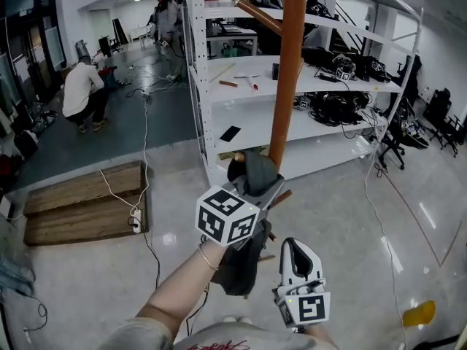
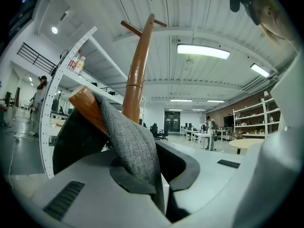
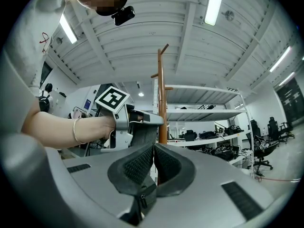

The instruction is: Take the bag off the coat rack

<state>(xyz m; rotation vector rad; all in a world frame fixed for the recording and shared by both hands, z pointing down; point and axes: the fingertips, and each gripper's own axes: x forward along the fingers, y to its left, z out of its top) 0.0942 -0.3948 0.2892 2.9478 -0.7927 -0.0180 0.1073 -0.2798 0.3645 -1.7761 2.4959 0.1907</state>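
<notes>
A brown wooden coat rack pole stands in front of me. A dark grey bag hangs from it, its grey strap looped over a slanting wooden peg. My left gripper is level at the peg, shut on that strap just below the peg. My right gripper is lower and to the right of the bag. In the right gripper view its pads meet at the tips, and dark bag fabric with a zip lies pinched between the jaws.
White metal shelving with cables and gear stands right behind the rack. A wooden pallet and a power strip with its cable lie on the floor to the left. One person crouches far left and another stands beyond.
</notes>
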